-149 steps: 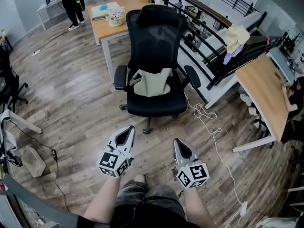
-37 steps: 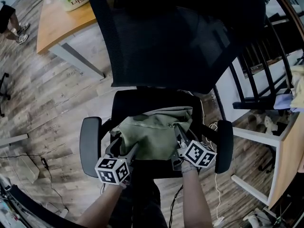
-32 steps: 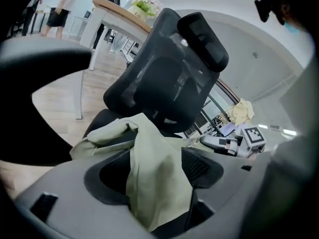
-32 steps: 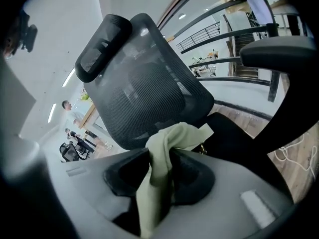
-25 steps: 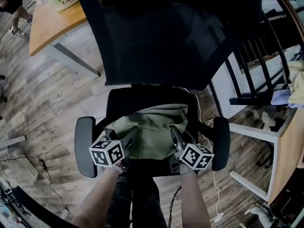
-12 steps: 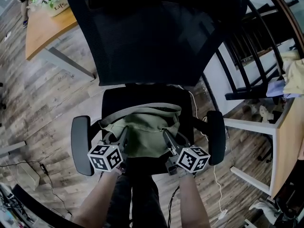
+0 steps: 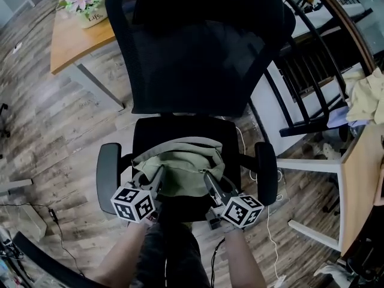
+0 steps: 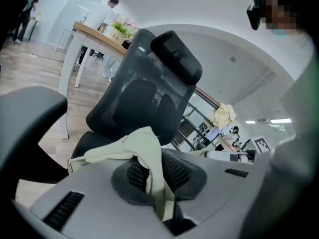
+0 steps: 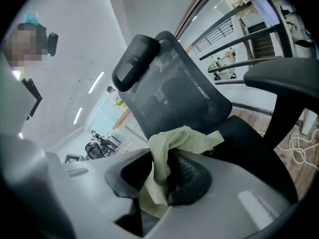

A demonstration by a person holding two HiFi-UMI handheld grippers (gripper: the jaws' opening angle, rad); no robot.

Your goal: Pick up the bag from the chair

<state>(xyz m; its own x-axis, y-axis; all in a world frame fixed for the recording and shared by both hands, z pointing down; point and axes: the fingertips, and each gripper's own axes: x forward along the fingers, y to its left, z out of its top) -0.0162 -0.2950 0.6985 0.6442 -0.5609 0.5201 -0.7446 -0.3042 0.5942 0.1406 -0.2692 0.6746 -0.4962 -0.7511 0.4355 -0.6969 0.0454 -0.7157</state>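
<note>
Bag (image 7: 180,164) edges higher than before (armrests (image 7: 108,176) close on either side)

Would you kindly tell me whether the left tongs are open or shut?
Shut on the bag: the left tongs, having just been closing, pinch a fold of its green fabric.

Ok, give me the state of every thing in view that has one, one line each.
bag: crumpled, pinched at its two near edges.
chair: upright, the bag over it.
left gripper: shut on the bag's fabric; its jaws have just been closing.
right gripper: shut on the bag's fabric; its jaws have just been closing.
</note>
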